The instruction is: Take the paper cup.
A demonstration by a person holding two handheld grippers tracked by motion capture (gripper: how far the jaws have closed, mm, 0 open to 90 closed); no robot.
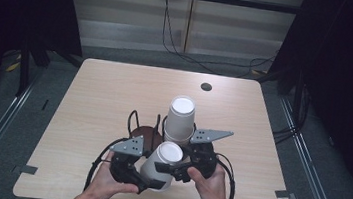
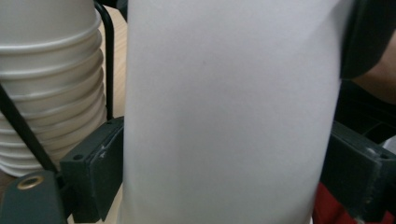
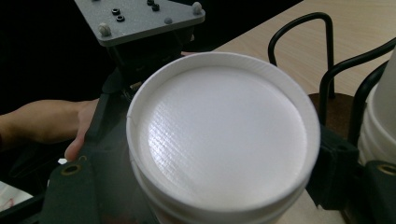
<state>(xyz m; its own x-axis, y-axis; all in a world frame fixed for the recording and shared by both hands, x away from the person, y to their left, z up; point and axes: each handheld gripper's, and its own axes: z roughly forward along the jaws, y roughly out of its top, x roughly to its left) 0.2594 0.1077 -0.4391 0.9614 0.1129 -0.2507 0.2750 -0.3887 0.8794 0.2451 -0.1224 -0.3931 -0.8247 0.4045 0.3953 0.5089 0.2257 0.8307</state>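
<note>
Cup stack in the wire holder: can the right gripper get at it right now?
Probably not yet: the right gripper is shut on the upturned white cup. Once freed, the cup stack stands close behind, nothing between.

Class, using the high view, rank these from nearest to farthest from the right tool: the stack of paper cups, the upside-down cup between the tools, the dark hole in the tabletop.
1. Upside-down cup, between the right tool's jaws.
2. Stack of paper cups, just beyond it, mid-table.
3. Dark hole, near the far edge.
</note>
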